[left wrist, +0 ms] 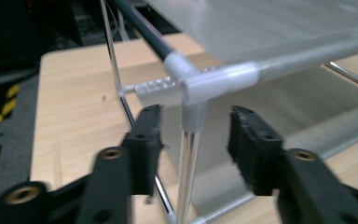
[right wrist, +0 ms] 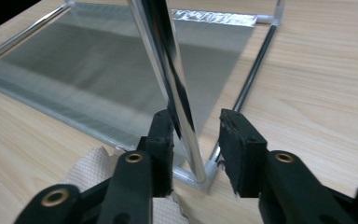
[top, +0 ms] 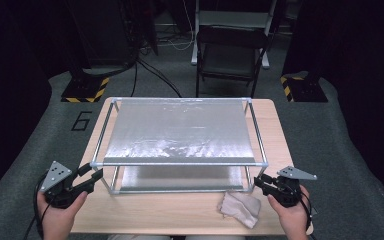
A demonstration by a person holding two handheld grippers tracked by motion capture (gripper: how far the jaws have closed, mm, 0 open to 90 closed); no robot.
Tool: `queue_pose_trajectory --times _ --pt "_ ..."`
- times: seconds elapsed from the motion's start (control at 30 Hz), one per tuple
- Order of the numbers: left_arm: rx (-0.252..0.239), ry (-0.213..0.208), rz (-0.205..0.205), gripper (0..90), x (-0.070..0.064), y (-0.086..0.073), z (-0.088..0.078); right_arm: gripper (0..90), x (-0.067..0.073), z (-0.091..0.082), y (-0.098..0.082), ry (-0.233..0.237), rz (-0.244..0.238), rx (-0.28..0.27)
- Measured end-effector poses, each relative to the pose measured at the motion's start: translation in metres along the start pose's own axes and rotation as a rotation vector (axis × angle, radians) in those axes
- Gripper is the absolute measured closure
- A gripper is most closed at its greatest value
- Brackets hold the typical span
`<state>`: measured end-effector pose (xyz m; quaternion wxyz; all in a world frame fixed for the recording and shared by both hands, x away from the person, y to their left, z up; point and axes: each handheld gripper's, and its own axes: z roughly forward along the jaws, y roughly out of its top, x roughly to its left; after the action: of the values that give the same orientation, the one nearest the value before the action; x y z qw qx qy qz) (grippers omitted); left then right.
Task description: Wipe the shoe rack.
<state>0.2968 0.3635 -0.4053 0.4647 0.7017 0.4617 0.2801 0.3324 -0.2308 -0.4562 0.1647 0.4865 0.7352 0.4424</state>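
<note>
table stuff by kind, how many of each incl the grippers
shelf rack: 1
cloth: 1
grippers: 2, left gripper and right gripper
total: 4

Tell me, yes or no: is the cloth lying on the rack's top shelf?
No. The cloth lies on the table in front of the rack, near its right front corner.
</note>
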Motion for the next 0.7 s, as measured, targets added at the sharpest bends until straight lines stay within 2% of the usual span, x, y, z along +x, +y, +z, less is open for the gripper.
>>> queue_pose_trajectory --times 0.03,0.07,0.1,0.2,0.3,0.63,0.7 --pt "0.014 -0.003 -0.008 56.8 0.001 -0.001 0.003 66.7 0.0 0.0 0.0 0.0 0.0 0.0" --pt "0.027 0.0 -0.011 64.4 0.004 -0.003 0.008 72.8 0.0 0.002 0.003 0.009 0.005 0.008" --pt "0.027 0.0 -0.011 67.1 0.004 -0.003 0.008 75.1 0.0 0.003 0.004 0.009 0.01 0.012" --pt "0.03 -0.014 -0.015 74.9 0.007 -0.003 0.016 76.0 -0.001 0.006 0.008 0.013 0.008 0.017" --pt "0.027 -0.013 -0.015 78.9 0.008 -0.002 0.019 76.4 -0.001 0.009 0.01 0.01 -0.009 0.019" --pt "0.01 0.007 -0.022 79.6 0.016 0.002 0.031 76.5 -0.001 0.015 0.013 0.015 -0.012 0.016" --pt "0.021 0.007 -0.023 79.6 0.018 0.003 0.033 76.6 0.0 0.016 0.014 0.015 -0.012 0.021"
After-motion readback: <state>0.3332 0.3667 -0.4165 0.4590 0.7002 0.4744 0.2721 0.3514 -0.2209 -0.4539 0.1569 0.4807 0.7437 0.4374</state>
